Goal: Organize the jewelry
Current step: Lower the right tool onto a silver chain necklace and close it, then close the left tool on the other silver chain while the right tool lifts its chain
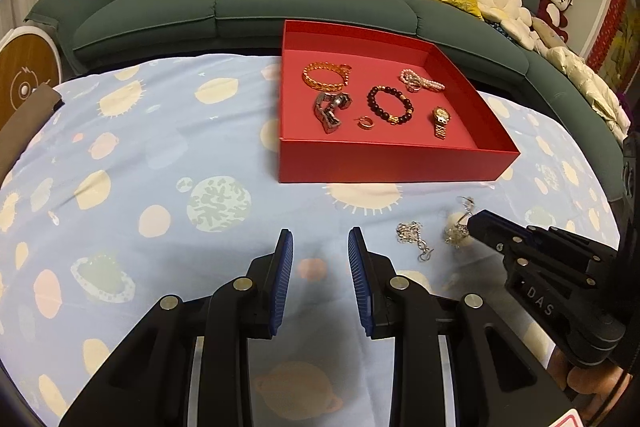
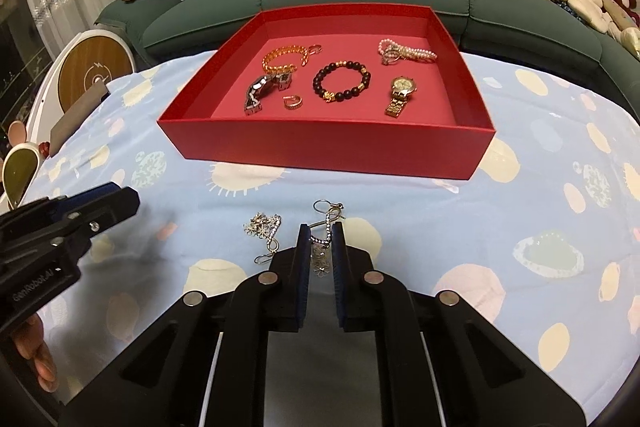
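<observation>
A red tray (image 1: 384,163) (image 2: 320,147) on the patterned cloth holds an amber bracelet (image 1: 324,77), a dark bead bracelet (image 1: 390,103), a pearl bracelet (image 1: 420,81), a gold watch (image 1: 440,121), a silver watch (image 1: 330,111) and a small gold earring (image 1: 365,123). Two silver dangle earrings lie on the cloth in front of the tray. My right gripper (image 2: 320,243) straddles one earring (image 2: 326,223), its jaws narrowly apart around it; the gripper also shows in the left wrist view (image 1: 474,221). The other earring (image 2: 266,231) (image 1: 412,235) lies just left. My left gripper (image 1: 320,239) is open and empty above the cloth.
A green sofa (image 1: 280,3) with cushions and plush toys runs behind the table. A round white-and-wood device (image 2: 92,71) stands at the left edge. A grey flat object (image 2: 76,119) lies on the table's left side.
</observation>
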A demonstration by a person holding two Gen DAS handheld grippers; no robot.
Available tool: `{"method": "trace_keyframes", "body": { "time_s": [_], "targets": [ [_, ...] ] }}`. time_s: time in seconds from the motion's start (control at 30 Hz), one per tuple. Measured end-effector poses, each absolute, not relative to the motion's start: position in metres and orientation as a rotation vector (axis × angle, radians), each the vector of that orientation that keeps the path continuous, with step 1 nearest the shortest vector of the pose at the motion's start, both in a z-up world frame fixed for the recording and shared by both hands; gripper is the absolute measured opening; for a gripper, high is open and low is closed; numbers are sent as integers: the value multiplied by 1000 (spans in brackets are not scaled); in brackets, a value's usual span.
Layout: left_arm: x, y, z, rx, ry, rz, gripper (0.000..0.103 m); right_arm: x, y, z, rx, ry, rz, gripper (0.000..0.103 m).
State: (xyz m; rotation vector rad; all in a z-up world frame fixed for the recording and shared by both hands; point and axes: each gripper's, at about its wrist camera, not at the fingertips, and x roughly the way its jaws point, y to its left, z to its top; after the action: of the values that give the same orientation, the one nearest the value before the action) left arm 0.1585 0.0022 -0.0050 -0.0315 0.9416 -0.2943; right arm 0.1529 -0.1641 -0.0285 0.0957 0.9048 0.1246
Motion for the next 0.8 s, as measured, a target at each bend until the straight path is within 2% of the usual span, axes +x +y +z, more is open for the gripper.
{"method": "trace_keyframes", "body": {
  "time_s": [0.1, 0.43, 0.6, 0.67, 0.77, 0.8],
  "targets": [
    [164, -12, -13, -54, 968, -320, 35, 147, -174, -18, 120, 889, 115, 2],
    [181, -72, -41, 22, 983, -343, 35, 143, -191, -26, 132, 913, 99, 2],
    [175, -85, -46, 124, 923, -320, 35, 139, -200, -25, 145, 910, 93, 2],
    [173, -86, -46, 133, 912, -316, 31, 139, -204, -25, 157, 908, 90, 2],
    [171, -87, -46, 146, 902, -313, 18, 139, -209, -22, 181, 905, 93, 2],
    [171, -87, -46, 147, 903, -313, 17, 139, -209, -21, 183, 902, 92, 2]
  ]
}}
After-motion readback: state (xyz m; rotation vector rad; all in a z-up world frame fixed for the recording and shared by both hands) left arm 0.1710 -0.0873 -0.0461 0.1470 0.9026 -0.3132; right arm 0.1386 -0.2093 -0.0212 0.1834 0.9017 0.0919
